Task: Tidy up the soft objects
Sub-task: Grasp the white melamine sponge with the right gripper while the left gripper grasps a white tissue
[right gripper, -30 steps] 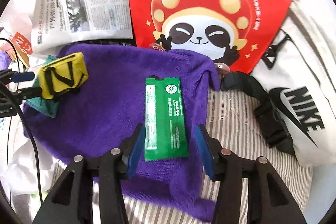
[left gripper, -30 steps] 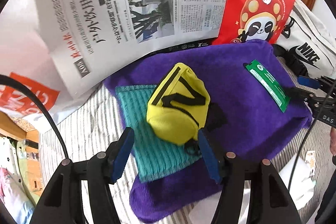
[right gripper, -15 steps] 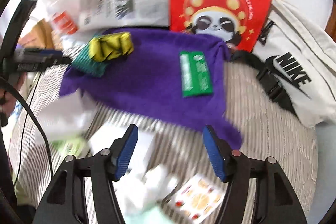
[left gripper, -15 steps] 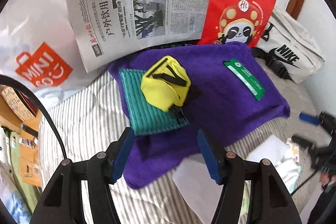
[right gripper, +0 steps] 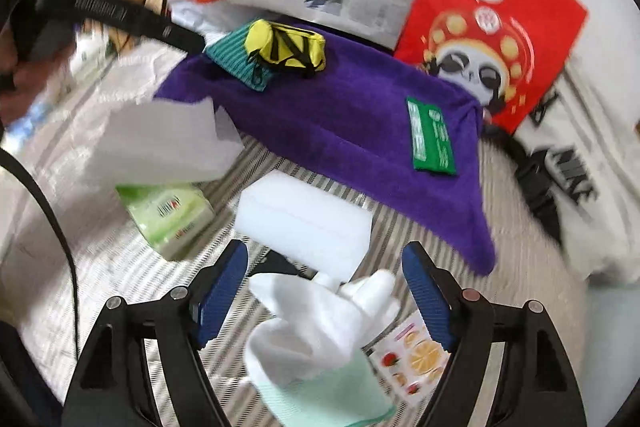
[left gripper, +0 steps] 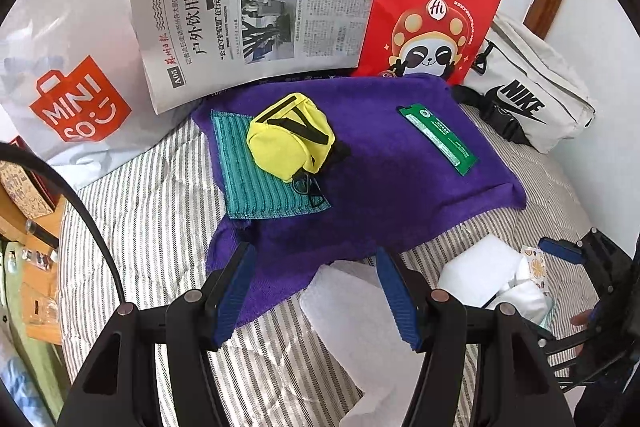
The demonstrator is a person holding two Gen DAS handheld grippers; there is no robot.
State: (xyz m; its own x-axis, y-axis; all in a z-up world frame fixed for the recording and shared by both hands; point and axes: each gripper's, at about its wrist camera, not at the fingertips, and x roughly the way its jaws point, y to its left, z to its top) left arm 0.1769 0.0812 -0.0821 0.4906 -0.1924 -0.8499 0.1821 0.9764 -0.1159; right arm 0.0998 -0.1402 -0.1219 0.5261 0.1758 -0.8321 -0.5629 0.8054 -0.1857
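Both tongs pulled back off purple towel (left gripper: 400,163); left tongs (left gripper: 316,291) spread, empty; right tongs (right gripper: 324,291) just widened, empty.

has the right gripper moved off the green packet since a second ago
Yes. The right gripper has backed away from the green packet on the purple towel; its jaws, just opening, now straddle a white cloth untouched.

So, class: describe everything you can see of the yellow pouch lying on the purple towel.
The yellow pouch is a small, plump fabric bag, bright yellow, with black straps crossing its top in a slanted, Z-like pattern. A black clip or ring hangs off its near end. It lies on its side, partly on the teal ribbed cloth and partly on the purple towel, towards the towel's left end in the left wrist view. No fingers touch it.
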